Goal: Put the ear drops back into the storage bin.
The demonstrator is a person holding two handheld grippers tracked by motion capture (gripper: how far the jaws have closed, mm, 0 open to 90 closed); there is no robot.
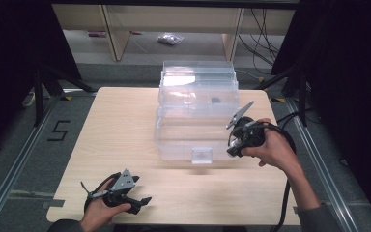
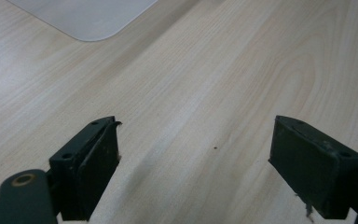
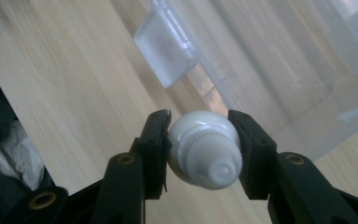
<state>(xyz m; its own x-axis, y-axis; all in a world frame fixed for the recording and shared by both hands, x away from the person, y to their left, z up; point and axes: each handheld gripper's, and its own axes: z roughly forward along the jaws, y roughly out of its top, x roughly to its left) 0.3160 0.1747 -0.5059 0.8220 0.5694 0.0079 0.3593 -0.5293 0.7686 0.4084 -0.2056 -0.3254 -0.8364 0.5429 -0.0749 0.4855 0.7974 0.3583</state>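
A clear plastic storage box (image 1: pixel 196 108) with its lid up stands at centre frame on a light wooden table (image 1: pixel 116 125). At lower left, the left gripper (image 1: pixel 142 202) rests on the tabletop. At centre right, the right gripper (image 1: pixel 234 150) sits against the box's front right corner.

So the whole setup sits on a light wooden table with rounded corners (image 1: pixel 121 130), pale grain, pretty bare. The main thing on it is a clear plastic storage box with its lid flipped open (image 1: pixel 195 121), sitting toward the far edge, a bit right of the middle. Its frosted latch tab (image 1: pixel 202 155) faces the near edge. Up close, the tabletop (image 2: pixel 205 84) shows faint streaky grain and a tiny dark speck, and a rounded translucent corner (image 2: pixel 86 18) rests flat on the wood.
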